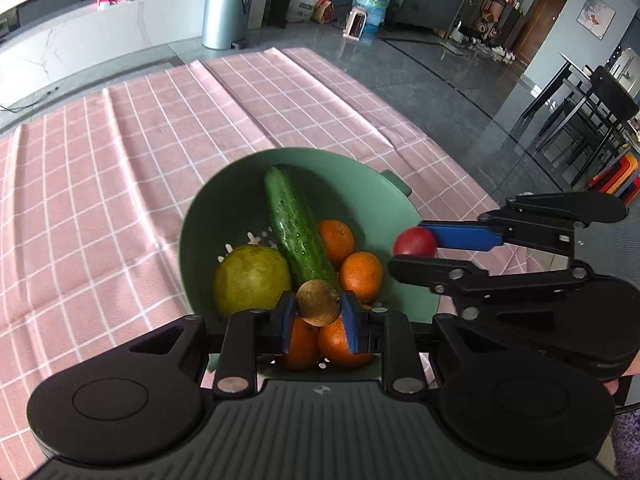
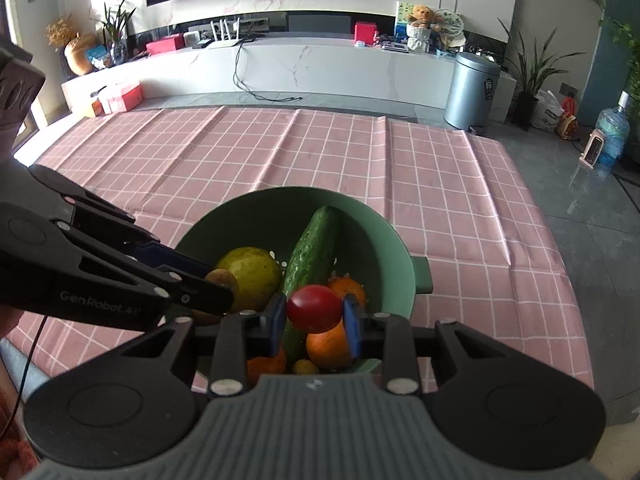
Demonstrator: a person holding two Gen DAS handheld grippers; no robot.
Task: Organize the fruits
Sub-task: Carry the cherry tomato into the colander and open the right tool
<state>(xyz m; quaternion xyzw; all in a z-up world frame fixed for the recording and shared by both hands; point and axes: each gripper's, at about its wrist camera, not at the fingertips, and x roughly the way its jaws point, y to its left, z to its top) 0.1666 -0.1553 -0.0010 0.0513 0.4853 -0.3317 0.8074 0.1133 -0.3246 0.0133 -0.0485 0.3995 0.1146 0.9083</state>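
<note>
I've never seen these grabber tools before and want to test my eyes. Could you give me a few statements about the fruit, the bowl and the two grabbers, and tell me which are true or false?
1. The right gripper holds a red tomato. True.
2. The left gripper is open and empty. False: it is shut on a small brown fruit.
3. A cucumber lies in the green bowl. True.
4. The bowl holds bananas. False: it holds oranges and a yellow-green fruit beside the cucumber.
5. The tablecloth is plain blue. False: it is pink with white checks.
</note>
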